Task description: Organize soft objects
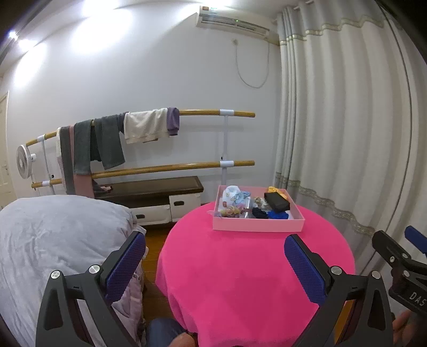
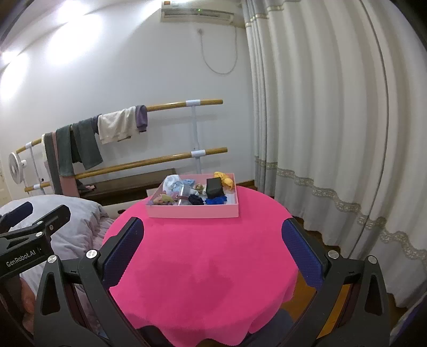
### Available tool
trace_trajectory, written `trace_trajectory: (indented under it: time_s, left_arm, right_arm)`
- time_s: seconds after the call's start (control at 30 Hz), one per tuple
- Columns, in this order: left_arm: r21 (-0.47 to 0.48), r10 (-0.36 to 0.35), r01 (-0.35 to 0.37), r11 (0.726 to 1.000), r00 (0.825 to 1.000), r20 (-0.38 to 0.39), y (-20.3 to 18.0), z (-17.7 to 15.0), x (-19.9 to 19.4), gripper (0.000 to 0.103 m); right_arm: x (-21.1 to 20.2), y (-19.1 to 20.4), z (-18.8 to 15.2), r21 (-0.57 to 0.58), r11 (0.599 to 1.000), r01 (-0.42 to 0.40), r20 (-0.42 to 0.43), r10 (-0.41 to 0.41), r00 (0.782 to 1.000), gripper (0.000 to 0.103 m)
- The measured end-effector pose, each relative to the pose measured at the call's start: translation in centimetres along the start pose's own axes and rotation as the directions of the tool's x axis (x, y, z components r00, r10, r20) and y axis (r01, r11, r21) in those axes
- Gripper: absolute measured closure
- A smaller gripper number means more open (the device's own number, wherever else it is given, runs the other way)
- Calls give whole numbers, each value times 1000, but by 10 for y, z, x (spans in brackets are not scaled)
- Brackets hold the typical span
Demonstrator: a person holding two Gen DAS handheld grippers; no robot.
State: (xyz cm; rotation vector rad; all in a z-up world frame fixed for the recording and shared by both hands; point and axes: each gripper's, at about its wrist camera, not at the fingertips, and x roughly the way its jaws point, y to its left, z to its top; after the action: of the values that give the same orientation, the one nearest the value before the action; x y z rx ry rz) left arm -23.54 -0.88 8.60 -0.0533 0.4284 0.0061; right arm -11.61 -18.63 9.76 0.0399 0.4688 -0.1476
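Left tongs (image 1: 214,260) and right tongs (image 2: 212,244) hover spread wide and empty over the near edge of a round desk (image 2: 202,267) draped in fuzzy hot-pink cloth. Each finger carries a blue, finely dimpled pad on black plastic arms with silver bolts. The right wrist view catches the neighbouring tool's side, printed "GenRobot.AI"; the left wrist view shows only the letters "DAS" before the frame cuts them off.

At the far side of the desk sits a shallow pale-pink rectangular tray (image 2: 192,212), well apart from both tongs. Inside it lie the soft objects: a white printed cloth pouch (image 1: 232,193) at the tray's far left, a yellowish scrunchie (image 1: 229,211) at its near left, a navy scrunchie (image 1: 260,213) and a bright blue fabric piece (image 1: 277,215) near the front wall, and a yellow fabric piece (image 2: 224,178) at the far right corner. A black box (image 2: 214,186) rests among them; a clear item beside it is hard to make out.

Left of the desk, a grey quilted bed (image 1: 53,235) runs out of frame. Beyond the tray, wooden barre rails (image 1: 173,166) hold grey, cream and purple towels (image 1: 145,128). Pleated white curtains (image 2: 333,133) hang to the right, an air conditioner (image 1: 234,22) above.
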Motion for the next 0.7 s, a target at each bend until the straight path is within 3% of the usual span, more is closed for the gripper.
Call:
trace_trajectory:
  time_s: [0.33, 0.7]
  left_arm:
    - [-24, -11, 11, 1000, 1000, -16, 5, 1, -14, 0]
    - [21, 19, -19, 1000, 1000, 0, -9, 3, -13, 0]
  right_arm:
    - [1, 6, -10, -25, 1000, -12, -1, 12, 1000, 0]
    - [-1, 3, -11, -20, 1000, -5, -2, 5, 1000, 0]
